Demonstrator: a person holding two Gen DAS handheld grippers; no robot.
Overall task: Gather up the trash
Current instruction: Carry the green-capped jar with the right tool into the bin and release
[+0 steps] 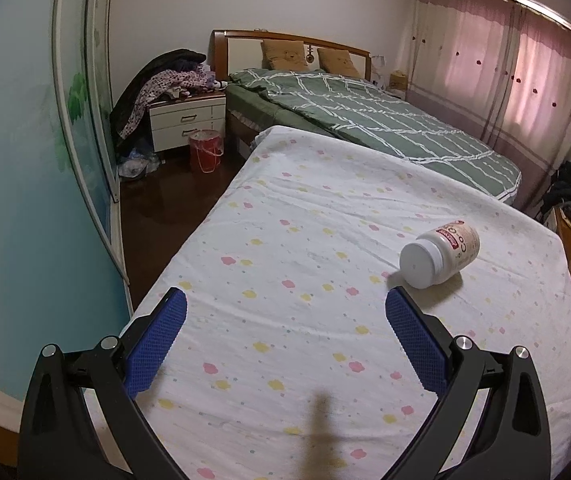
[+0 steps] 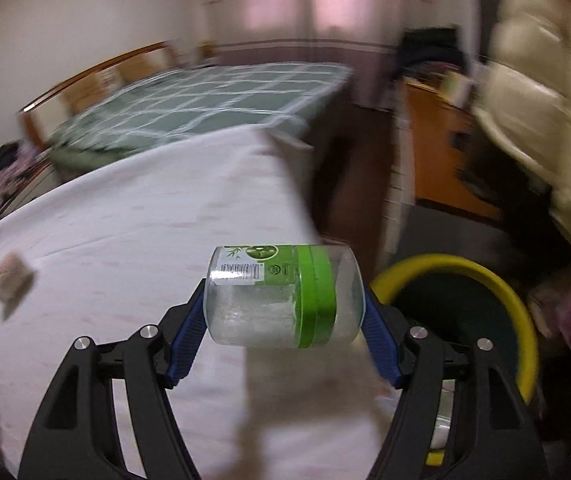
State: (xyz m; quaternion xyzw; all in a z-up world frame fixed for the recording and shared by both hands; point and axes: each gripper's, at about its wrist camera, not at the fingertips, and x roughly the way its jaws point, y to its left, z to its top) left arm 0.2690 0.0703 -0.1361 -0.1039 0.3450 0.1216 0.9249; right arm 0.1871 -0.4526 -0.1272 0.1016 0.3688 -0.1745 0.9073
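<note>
one clear green-labelled jar [image 2: 285, 296] is sitting clamped end-to-end in the right claw [image 2: 285, 320]; carrying it rightward over the yellow-rimmed bin [image 2: 525, 312] before releasing seems wisest.

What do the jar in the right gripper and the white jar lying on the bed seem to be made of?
The clear jar, clamped sideways in the right gripper, looks like glossy transparent plastic: the sheet shows through it, under a green printed label. The white jar on the flowered sheet looks like opaque, smooth plastic with a white screw lid and printed label. Glass cannot be excluded for either.
</note>
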